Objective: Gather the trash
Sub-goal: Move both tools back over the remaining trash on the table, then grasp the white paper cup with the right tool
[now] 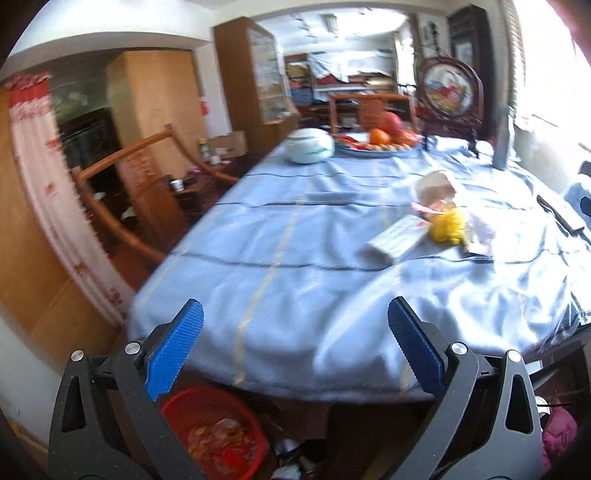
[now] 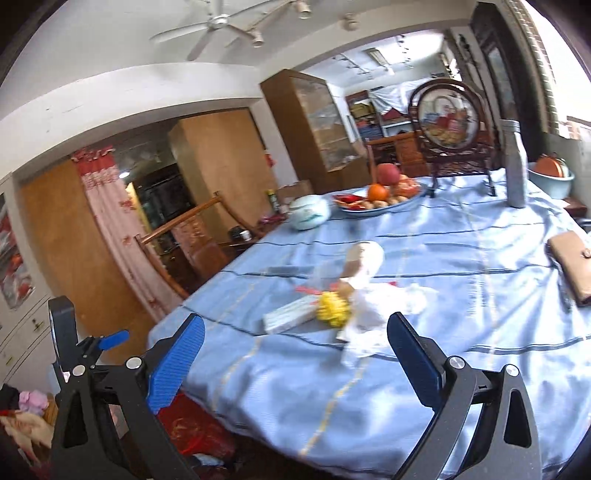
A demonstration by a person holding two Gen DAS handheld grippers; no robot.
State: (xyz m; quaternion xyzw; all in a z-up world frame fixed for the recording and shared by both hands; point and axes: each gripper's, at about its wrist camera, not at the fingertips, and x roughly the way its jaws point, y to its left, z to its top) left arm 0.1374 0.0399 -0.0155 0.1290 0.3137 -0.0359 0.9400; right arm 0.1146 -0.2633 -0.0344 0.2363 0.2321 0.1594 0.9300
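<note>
A home dining room: cloth-covered table [image 2: 424, 258], fruit plate [image 2: 380, 206], wooden cabinets [image 2: 314, 122], ceiling fan [image 2: 218, 22].

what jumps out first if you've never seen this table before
The blue tablecloth fills both views. At its middle sits a small heap of trash: a yellow crumpled ball, a flat white box and white paper. At the far end stands a fruit plate, and a red basket sits on the floor below.

A soft blue cloth [image 2: 424, 258] with a slight sheen covers the table beside polished wooden chairs [image 1: 122, 158].
</note>
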